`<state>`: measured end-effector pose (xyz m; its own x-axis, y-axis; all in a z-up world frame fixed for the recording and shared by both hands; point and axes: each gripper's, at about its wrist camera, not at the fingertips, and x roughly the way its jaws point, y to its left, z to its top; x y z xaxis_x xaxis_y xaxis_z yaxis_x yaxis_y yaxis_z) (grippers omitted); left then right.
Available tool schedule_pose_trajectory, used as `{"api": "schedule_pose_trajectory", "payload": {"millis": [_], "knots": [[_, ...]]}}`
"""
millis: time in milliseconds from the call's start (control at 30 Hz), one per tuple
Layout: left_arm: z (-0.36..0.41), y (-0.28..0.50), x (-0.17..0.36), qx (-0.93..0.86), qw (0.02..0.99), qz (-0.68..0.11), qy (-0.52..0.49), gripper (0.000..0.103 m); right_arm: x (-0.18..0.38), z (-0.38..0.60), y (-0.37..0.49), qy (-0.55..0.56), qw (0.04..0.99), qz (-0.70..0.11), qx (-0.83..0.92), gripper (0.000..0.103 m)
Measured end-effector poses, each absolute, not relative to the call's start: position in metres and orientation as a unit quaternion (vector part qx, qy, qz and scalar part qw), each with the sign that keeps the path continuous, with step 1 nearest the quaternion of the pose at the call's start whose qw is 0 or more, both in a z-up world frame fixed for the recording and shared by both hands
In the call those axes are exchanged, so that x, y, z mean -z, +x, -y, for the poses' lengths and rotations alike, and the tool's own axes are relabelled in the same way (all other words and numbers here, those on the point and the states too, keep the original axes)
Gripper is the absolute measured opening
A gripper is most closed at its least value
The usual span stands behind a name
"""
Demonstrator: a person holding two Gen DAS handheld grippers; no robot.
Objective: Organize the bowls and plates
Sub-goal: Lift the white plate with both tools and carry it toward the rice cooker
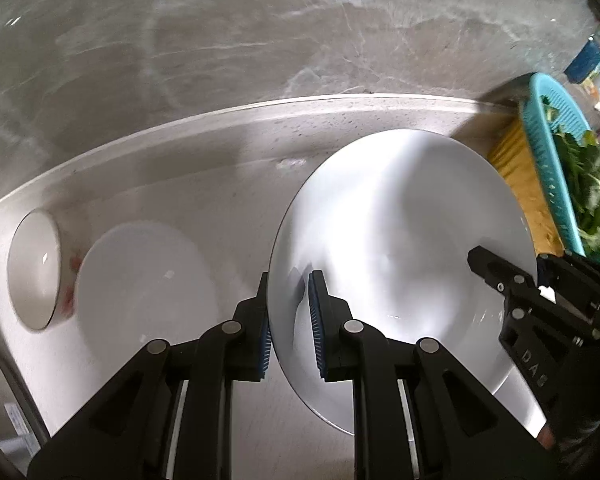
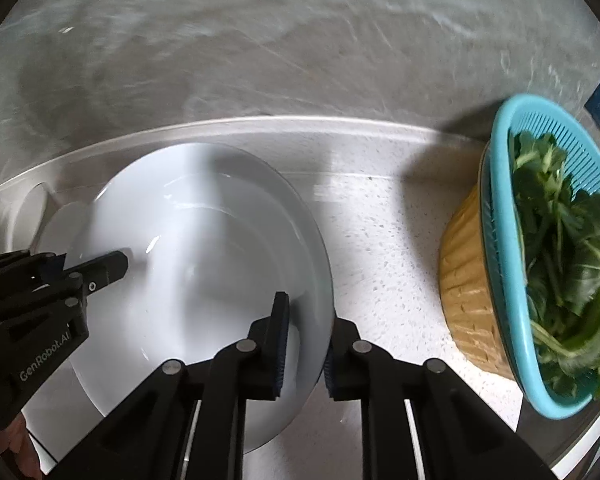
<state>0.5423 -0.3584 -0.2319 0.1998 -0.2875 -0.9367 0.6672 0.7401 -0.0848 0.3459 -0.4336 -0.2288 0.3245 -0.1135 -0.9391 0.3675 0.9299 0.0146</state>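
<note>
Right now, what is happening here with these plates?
A person holds a large white plate with both grippers: the left gripper grips its left rim and the right gripper grips its right rim. The plate is above the pale counter. A smaller plate and a bowl lie to the left. A blue colander of greens stands to the right.

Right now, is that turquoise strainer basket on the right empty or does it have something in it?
Not empty. The turquoise basket holds a heap of dark leafy greens that rises to its rim. It sits on a yellow-brown base.
</note>
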Motion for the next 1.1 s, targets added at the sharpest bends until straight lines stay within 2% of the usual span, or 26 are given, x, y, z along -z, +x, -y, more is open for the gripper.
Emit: {"api": "schedule_pose_trajectory", "payload": {"millis": [133,400,800,1100], "knots": [[0.323,0.526,0.224,0.306,0.765,-0.543,0.161,0.014,0.213,0.399,0.336,0.099,0.814,-0.559,0.123,0.015],[0.202,0.498,0.225,0.255,0.785,-0.554,0.112,0.014,0.201,0.308,0.349,0.06,0.823,-0.564,0.035,0.014],[0.049,0.463,0.266,0.168,0.792,-0.584,0.05,0.014,0.242,0.192,0.356,-0.004,0.805,-0.589,-0.068,0.013],[0.001,0.441,0.293,0.145,0.788,-0.598,0.024,0.014,0.267,0.148,0.353,-0.029,0.795,-0.598,-0.094,0.012]]}}
